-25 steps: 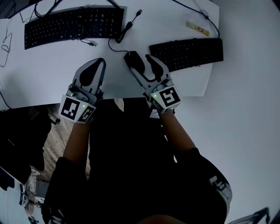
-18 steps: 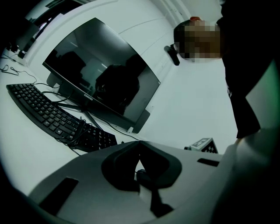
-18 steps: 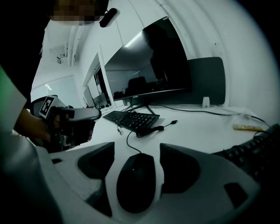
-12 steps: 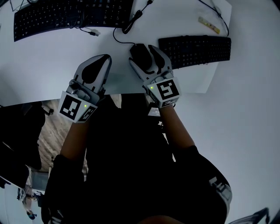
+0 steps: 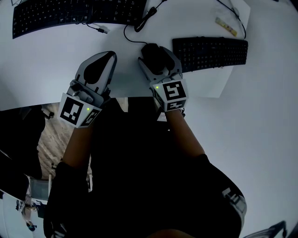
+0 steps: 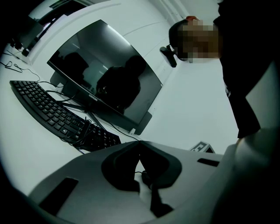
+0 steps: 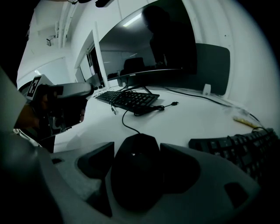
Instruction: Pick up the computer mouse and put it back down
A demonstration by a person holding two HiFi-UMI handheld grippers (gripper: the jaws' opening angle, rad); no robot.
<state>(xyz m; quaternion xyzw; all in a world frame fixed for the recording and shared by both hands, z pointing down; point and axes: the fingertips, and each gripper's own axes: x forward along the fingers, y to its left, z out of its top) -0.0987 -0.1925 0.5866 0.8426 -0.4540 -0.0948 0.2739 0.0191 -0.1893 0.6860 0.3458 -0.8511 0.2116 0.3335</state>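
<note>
The black corded mouse [image 5: 150, 49] lies on the white desk [image 5: 42, 79] near its front edge. My right gripper [image 5: 152, 55] points down at it. Its jaws have just been opening, and they stand wide with one on each side of the mouse. In the right gripper view the mouse [image 7: 135, 175] fills the gap between the two dark pads [image 7: 98, 159], with thin slits of desk beside it. To the left, my left gripper [image 5: 111, 56] hovers level over the desk edge; its tips [image 6: 139, 145] meet with nothing between them.
A black keyboard [image 5: 209, 49] lies just right of the mouse, and a longer one [image 5: 70, 14] lies at the back left with cables [image 5: 135, 28] beside it. A small yellow strip [image 5: 226, 26] lies behind the right keyboard. A dark monitor [image 6: 105, 83] stands at the back.
My right gripper has come down and forward over the mouse, which now sits deeper between its jaws. The left gripper has sunk slightly.
</note>
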